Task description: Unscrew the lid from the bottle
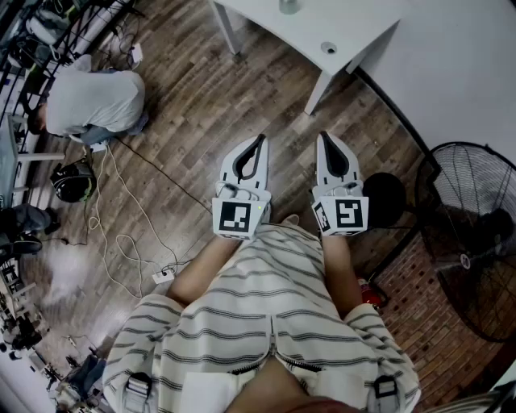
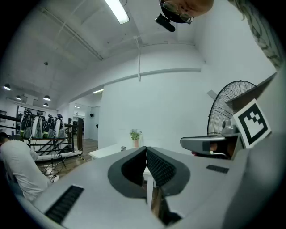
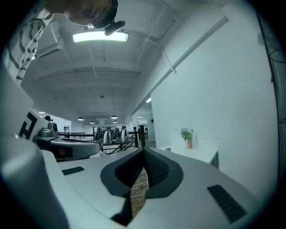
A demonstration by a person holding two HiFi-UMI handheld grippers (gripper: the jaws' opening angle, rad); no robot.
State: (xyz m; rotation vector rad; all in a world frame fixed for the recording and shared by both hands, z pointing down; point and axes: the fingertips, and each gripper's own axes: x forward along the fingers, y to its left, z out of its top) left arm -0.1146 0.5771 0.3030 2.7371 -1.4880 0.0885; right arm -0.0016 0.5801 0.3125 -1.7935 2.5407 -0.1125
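My left gripper (image 1: 260, 140) and right gripper (image 1: 324, 137) are held side by side at waist height over the wooden floor, both pointing toward a white table (image 1: 339, 24). Both are shut with nothing between the jaws, as the left gripper view (image 2: 146, 149) and the right gripper view (image 3: 143, 150) also show. On the table a small round object (image 1: 328, 47) sits near the corner. A greyish item (image 1: 289, 6) is cut off by the top edge; I cannot tell whether it is the bottle. A small potted plant (image 2: 135, 134) stands on the table.
A black standing fan (image 1: 472, 234) is at the right by a brick-patterned strip. A person in a grey shirt (image 1: 93, 101) crouches at the left among cables (image 1: 121, 242) and gear. A white wall (image 3: 223, 98) runs behind the table.
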